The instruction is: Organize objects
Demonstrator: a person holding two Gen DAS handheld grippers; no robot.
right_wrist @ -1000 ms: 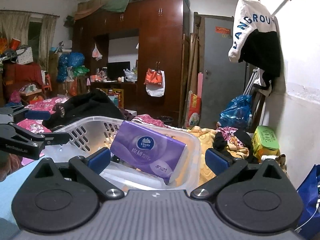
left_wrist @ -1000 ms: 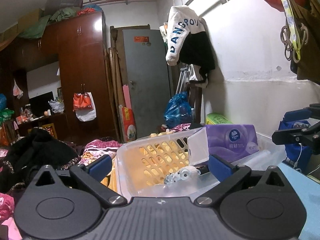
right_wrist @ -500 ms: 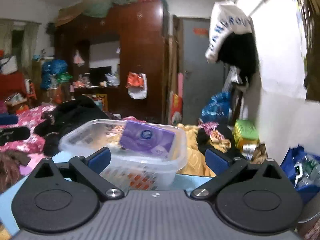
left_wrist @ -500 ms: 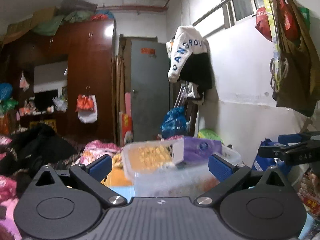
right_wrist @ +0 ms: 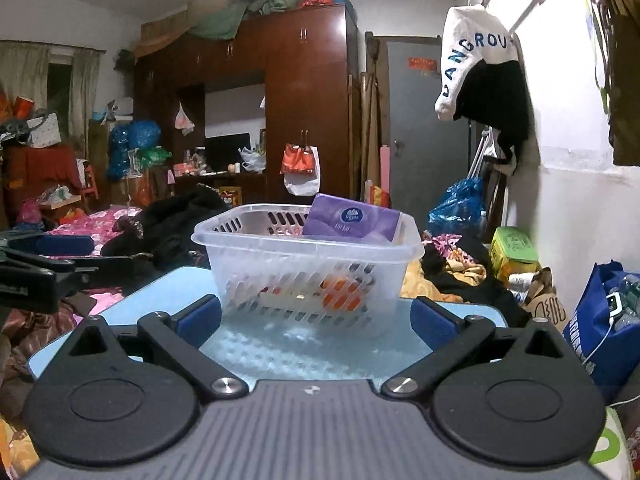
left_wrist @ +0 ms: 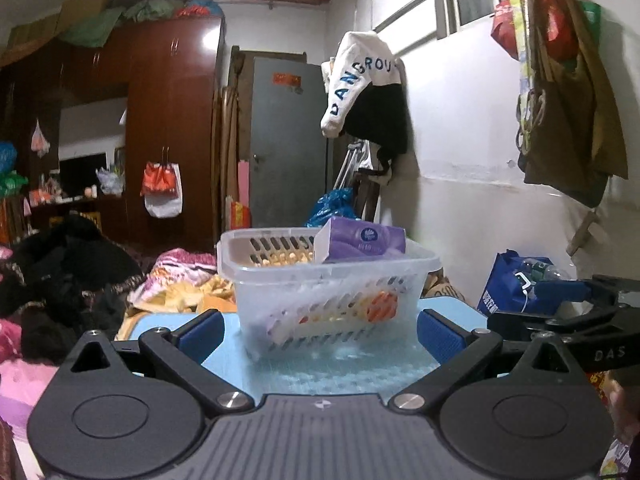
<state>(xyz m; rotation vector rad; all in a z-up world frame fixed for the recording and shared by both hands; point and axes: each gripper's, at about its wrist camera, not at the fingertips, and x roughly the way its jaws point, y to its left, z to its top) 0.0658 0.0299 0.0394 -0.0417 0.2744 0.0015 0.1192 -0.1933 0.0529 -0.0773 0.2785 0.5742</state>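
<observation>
Both grippers, left gripper (left_wrist: 318, 330) & right gripper (right_wrist: 316, 320), spread wide, empty; slotted basket (left_wrist: 328, 276) w/ purple tissue pack (left_wrist: 360, 239) at 12 o'clock on blue table (right_wrist: 168, 292).

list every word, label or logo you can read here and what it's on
"DANGROU": blue letters down the sleeve of the white garment hanging on the wall.
"DAS": right gripper body, seen from the left wrist camera.
Purple tissue pack in the clear basket: round logo, print unreadable.
Red door sign: unreadable.
</observation>
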